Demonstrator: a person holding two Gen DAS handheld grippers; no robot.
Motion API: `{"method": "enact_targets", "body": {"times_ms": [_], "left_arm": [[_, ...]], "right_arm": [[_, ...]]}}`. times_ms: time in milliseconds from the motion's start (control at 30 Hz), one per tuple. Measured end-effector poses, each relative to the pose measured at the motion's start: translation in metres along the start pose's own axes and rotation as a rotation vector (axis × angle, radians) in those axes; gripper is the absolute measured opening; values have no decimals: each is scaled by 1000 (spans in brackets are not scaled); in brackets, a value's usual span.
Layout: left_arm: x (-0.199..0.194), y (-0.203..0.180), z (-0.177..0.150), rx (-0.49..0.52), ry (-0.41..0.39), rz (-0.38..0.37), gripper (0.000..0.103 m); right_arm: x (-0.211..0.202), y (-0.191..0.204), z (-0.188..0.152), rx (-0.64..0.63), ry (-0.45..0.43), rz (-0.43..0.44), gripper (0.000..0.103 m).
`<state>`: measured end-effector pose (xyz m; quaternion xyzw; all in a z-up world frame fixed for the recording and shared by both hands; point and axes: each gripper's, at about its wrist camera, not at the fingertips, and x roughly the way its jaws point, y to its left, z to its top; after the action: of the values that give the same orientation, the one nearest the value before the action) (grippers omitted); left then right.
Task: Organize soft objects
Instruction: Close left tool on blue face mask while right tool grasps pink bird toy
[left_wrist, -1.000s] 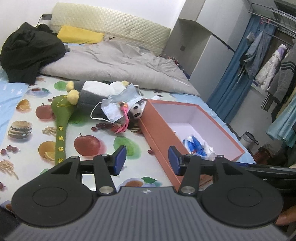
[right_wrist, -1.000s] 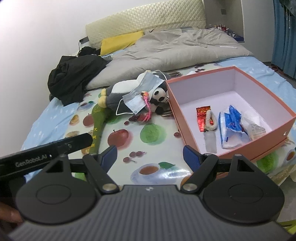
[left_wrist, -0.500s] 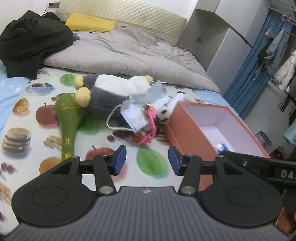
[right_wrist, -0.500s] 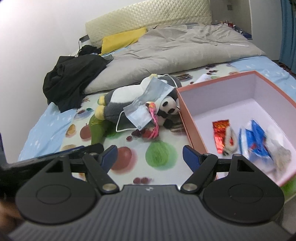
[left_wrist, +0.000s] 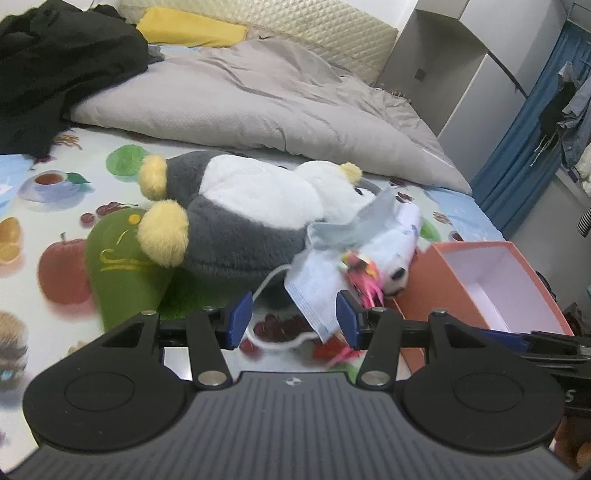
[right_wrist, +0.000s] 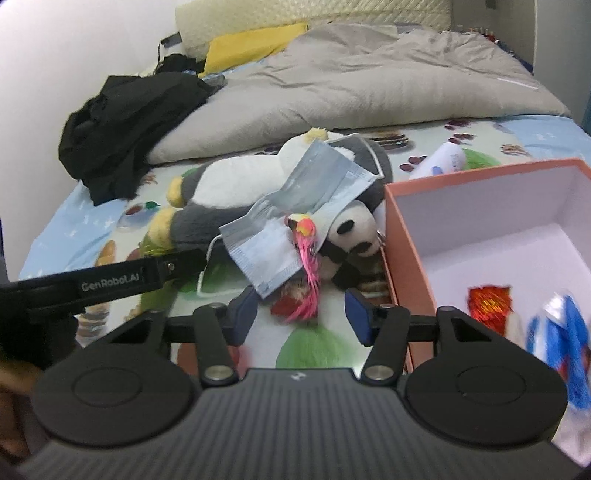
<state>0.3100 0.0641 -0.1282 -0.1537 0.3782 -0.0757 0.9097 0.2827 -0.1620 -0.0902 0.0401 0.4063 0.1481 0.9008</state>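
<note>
Left gripper (left_wrist: 293, 319): jaws partly apart, gripping nothing; the lower corner of the face mask (left_wrist: 316, 291) and its ear loop lie between the blue pads.
Right gripper (right_wrist: 299, 314): jaws closing, nothing pressed; the pink feather toy (right_wrist: 308, 266) hangs just ahead of the gap.
Soft things: mask draped over the penguin plush (left_wrist: 240, 210) and the small panda plush (right_wrist: 351, 230), all heaped just left of the box.
Obstacles: green mallet (left_wrist: 122, 266) beneath the penguin's feet; orange box (right_wrist: 406, 236) holding wrappers.
Change: both grippers have come much closer to the heap than a second ago.
Surface: fruit-print sheet (left_wrist: 55, 206).
Room: grey duvet (left_wrist: 258, 96), black clothes (right_wrist: 125, 122), yellow pillow (left_wrist: 188, 27), blue curtain (left_wrist: 524, 147).
</note>
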Motion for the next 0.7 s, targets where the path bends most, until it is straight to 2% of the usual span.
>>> {"method": "enact_targets", "body": {"times_ms": [100, 200, 333, 433, 500, 567, 700], "left_arm": [[23, 8, 7, -1, 10, -10, 56], [41, 12, 12, -3, 17, -20, 55], [59, 12, 16, 0, 30, -34, 54], [68, 10, 15, 6, 43, -49, 41], [73, 9, 14, 1, 59, -56, 21], [75, 8, 12, -3, 63, -60, 11], [65, 2, 13, -1, 30, -77, 5]], "right_arm": [[27, 1, 10, -13, 12, -5, 44], [50, 2, 19, -18, 18, -6, 43], [72, 5, 28, -49, 19, -23, 37], [85, 5, 29, -60, 34, -38, 27], [90, 4, 29, -58, 42, -42, 18], [90, 3, 30, -56, 42, -41, 18], [80, 5, 29, -67, 28, -49, 18]]}}
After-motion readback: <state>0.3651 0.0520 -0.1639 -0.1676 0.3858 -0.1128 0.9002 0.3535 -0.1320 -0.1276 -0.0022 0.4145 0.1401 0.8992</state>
